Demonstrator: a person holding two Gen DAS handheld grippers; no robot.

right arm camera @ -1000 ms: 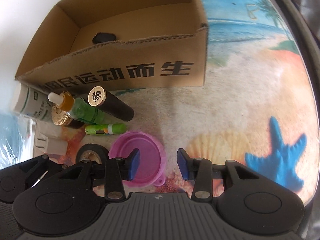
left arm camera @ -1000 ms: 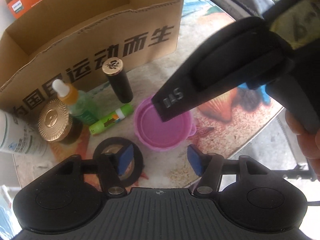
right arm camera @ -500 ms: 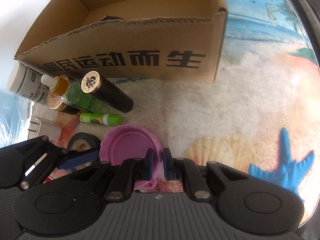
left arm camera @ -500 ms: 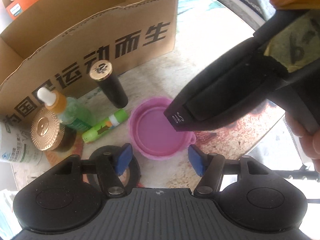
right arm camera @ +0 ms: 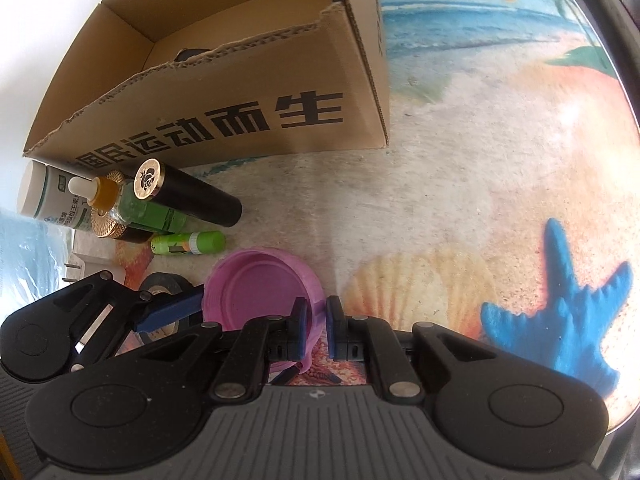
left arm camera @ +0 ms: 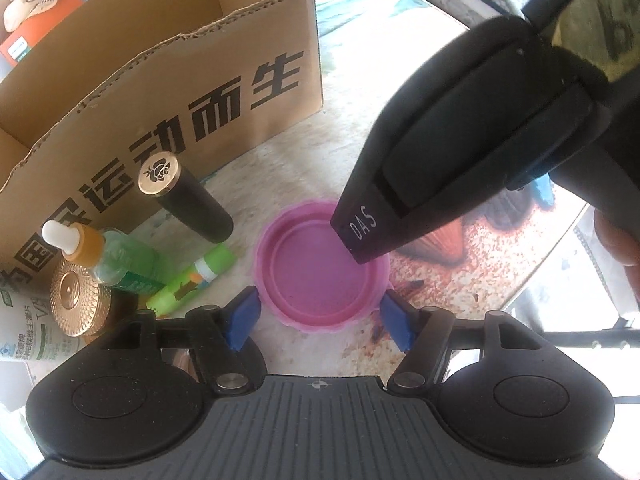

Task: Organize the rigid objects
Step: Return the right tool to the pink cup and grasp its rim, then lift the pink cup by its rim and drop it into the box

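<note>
While the right gripper [right arm camera: 316, 326] pinches the near rim of the shallow round pink plastic lid [right arm camera: 264, 288], its blue pads closed tight on the thin wall, the left gripper [left arm camera: 320, 320] sits on the lid's other side with its jaws apart; they have just been opening, and the lid [left arm camera: 320, 276] lies between the two blue pads without either pressing on it. That lid rests open side up on the beach-print tabletop [right arm camera: 460, 184], and its hollow holds nothing. Beyond it stands the open brown cardboard box [right arm camera: 248, 92] with black printed characters along its front wall; one small dark object [right arm camera: 192, 54] shows on the box floor near the back, too hidden by the torn front edge to identify.

Left of the lid, outside the box, stands a cluster: a black cylindrical tube with a gold embossed cap [left arm camera: 184, 196], a green glass dropper bottle with a white bulb [left arm camera: 116, 254], a round gold-lidded dark jar [left arm camera: 78, 300], a lime-green glue stick [left arm camera: 192, 280] lying flat, and a white tube with green print [right arm camera: 52, 196]. A roll of black tape [right arm camera: 164, 284] lies flat just beside the lid, partly behind the left gripper's finger in the right wrist view.
</note>
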